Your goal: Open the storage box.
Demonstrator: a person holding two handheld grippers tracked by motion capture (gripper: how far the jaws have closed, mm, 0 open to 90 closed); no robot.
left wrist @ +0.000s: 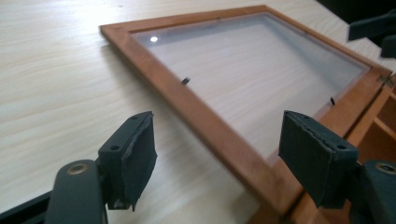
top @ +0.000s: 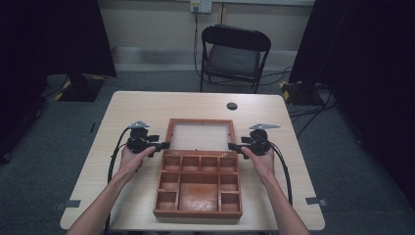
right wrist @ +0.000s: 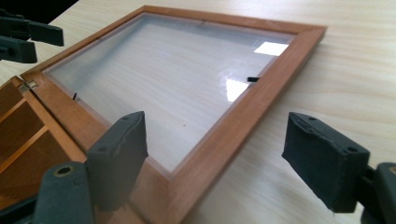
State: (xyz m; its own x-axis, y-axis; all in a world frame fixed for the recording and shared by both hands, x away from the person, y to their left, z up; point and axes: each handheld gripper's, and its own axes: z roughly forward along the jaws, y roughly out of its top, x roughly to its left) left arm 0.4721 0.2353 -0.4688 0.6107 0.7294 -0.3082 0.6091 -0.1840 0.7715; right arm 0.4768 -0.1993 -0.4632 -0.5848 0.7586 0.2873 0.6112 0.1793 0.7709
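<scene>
From above, a wooden box [top: 198, 185] sits on the table [top: 142, 105], nearer the person's edge, its compartments bare. Its glass lid [top: 199, 135] lies flat on the tabletop behind it, folded back on the hinges. The left gripper [top: 164, 145] points at the lid's left edge and the right gripper [top: 232, 145] at its right edge, each held in a hand [top: 133, 157] beside the box's back corners. A folding chair [top: 235, 55] stands beyond the table.

Whether the jaws are apart is hard to judge from that height. The left gripper view settles it: the left gripper [left wrist: 217, 156] stands wide open, holding nothing, with the lid's wooden frame [left wrist: 196, 109] running between the two pads. It also shows a hinge [left wrist: 385, 80] at the far corner. The right gripper view shows the right gripper [right wrist: 215, 151] equally wide open and empty, astride the lid's near corner [right wrist: 201, 170], with window-like reflections on the glass [right wrist: 159, 88].
</scene>
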